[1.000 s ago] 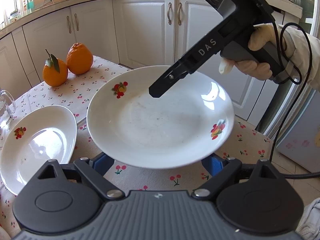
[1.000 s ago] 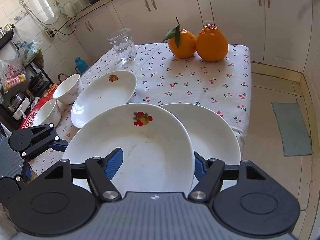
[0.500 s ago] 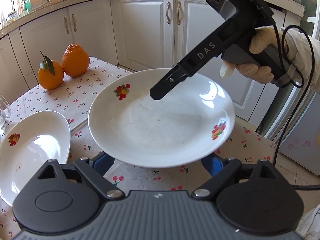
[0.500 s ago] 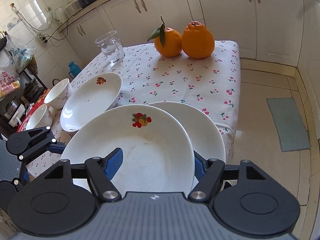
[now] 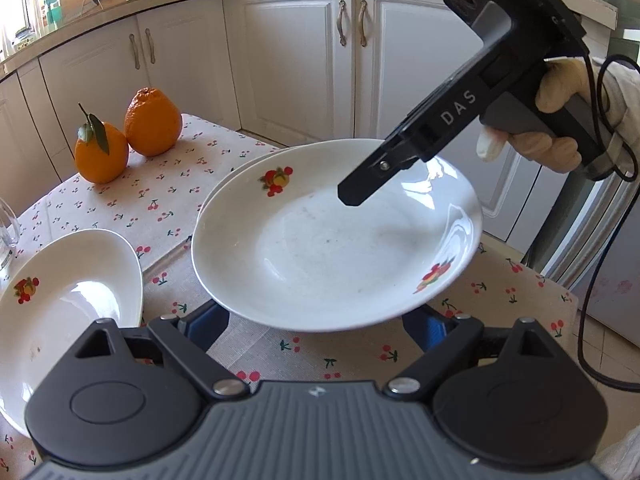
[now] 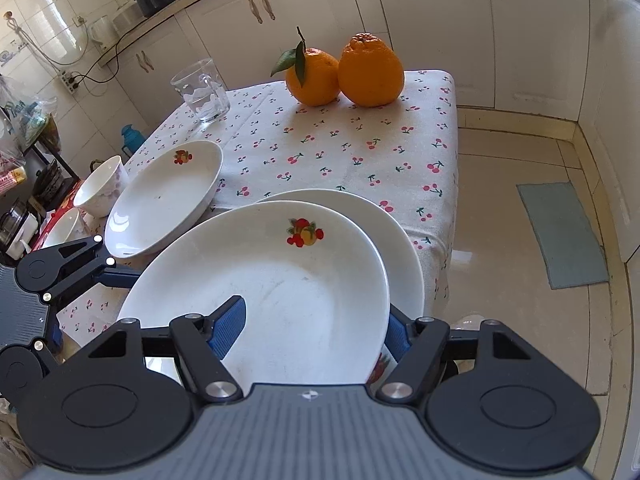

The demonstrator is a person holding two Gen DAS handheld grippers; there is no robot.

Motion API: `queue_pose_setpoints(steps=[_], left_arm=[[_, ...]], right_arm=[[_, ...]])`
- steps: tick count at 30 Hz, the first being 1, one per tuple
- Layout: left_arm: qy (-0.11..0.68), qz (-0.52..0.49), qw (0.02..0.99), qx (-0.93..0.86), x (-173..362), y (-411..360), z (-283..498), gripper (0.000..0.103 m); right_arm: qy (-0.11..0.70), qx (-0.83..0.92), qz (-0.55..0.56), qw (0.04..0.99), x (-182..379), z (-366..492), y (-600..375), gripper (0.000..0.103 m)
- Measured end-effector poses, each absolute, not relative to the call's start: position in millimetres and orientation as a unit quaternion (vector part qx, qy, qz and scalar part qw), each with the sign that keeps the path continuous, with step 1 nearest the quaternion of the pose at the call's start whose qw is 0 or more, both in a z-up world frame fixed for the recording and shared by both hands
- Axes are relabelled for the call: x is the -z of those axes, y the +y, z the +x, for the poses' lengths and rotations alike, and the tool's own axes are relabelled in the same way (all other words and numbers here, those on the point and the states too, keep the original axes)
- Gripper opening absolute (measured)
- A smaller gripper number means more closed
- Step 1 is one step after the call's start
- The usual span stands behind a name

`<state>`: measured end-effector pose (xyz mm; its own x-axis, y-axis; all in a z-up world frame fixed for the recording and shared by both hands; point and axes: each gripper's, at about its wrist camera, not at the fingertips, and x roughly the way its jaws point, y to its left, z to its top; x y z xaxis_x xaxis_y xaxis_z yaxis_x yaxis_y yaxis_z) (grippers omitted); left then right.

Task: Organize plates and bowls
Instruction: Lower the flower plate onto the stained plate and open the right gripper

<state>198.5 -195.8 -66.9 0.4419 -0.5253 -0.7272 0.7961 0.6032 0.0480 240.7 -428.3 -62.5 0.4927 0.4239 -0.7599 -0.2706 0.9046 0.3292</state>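
Item: deep plate (image 6: 272,280), fruit motif. Pinched at its near rim by the right tongs (image 6: 310,328), carried just above a second plate (image 6: 404,240) at the worktop (image 6: 320,152) edge, apparently for stacking. Left tongs (image 5: 316,324) spread wide under it, gripping nothing.

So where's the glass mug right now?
Right wrist view: the glass mug stands at the table's far left, left of the two oranges, beyond the plates.
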Motion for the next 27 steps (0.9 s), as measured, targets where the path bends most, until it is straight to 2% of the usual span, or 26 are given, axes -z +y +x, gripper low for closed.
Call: queue_pose_setpoints(steps=[27], left_arm=[[0.326, 0.182, 0.835, 0.404, 58, -189, 190, 0.093]], right_arm=[[0.468, -0.15, 0.045, 0.87, 48, 209, -420, 0.077]])
